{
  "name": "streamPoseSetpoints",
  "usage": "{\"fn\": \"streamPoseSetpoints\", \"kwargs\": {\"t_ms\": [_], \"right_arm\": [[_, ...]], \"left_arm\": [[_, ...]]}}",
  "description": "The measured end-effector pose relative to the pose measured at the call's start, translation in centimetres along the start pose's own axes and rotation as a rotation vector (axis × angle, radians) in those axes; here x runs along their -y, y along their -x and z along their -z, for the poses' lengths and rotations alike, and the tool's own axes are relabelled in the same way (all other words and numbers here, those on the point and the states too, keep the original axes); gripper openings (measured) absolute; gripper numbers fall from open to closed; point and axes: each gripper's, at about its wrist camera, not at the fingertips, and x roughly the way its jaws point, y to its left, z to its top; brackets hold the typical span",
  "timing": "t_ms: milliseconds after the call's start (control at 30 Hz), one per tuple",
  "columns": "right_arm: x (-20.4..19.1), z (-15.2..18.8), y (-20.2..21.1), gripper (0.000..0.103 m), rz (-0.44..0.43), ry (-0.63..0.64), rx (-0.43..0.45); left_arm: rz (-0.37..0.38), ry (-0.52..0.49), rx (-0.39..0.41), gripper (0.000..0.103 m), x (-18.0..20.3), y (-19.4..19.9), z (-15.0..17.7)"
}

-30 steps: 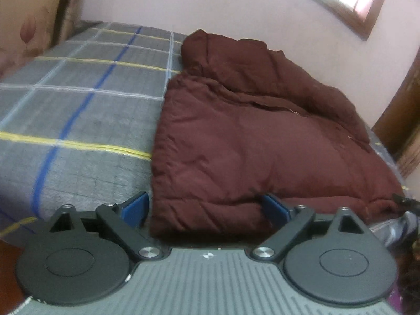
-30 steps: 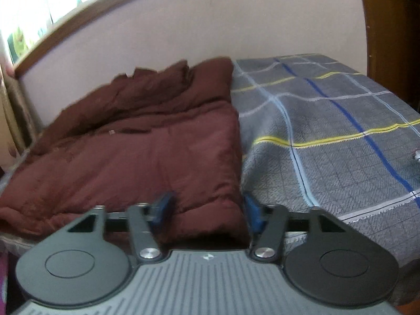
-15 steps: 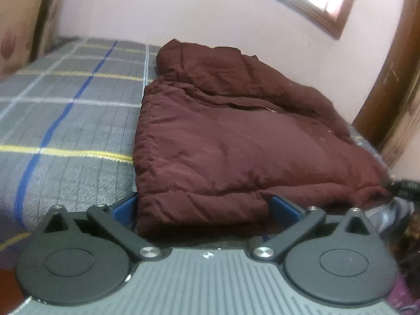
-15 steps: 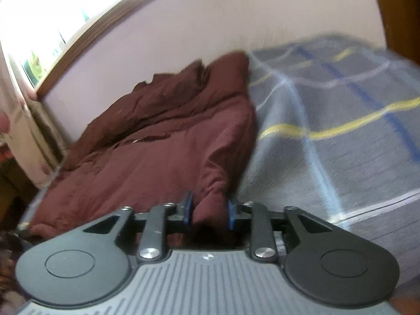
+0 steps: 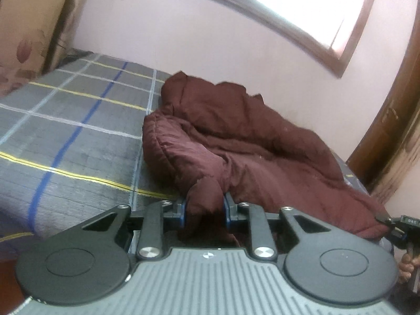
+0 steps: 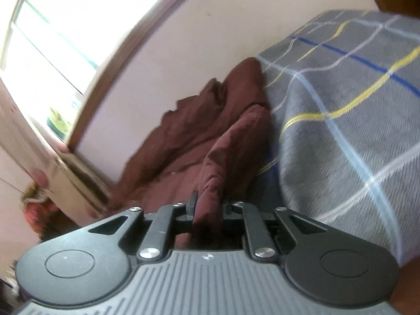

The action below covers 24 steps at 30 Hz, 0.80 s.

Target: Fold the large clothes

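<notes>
A dark maroon padded jacket lies on a bed with a grey checked sheet, against the wall. My left gripper is shut on a pinch of the jacket's near hem and lifts it a little. In the right wrist view the jacket shows bunched and raised. My right gripper is shut on a fold of its near edge, and the view is tilted. The other gripper shows at the far right edge of the left wrist view.
The grey checked sheet spreads beside the jacket. A pale wall with a window runs behind the bed. A wooden door frame stands on the right, and a curtain hangs on the left.
My left gripper has closed on the jacket's hem, having been open around it. My right gripper, shut half a second ago, has lifted its fold and tilted.
</notes>
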Motion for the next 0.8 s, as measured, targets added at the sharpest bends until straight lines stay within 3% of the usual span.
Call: {"fn": "streamPoseSetpoints", "kwargs": {"t_ms": [267, 400, 567, 800], "right_arm": [[-2.6, -0.8, 1.7, 0.012, -0.257, -0.180, 0.076], [-4.0, -4.7, 0.0, 0.013, -0.330, -0.231, 0.147], [-4.9, -11.3, -4.4, 0.013, -0.309, -0.227, 0.207], [-1.5, -18.5, -14.0, 0.013, -0.138, -0.304, 0.223]], "left_arm": [[0.017, 0.029, 0.157, 0.021, 1.5, 2.9, -4.8], [0.004, 0.024, 0.242, 0.020, 2.6, 1.4, -9.2], [-0.031, 0.026, 0.318, 0.020, 3.6, -3.4, -15.3], [-0.136, 0.042, 0.331, 0.024, 3.2, -15.2, -21.5]]}}
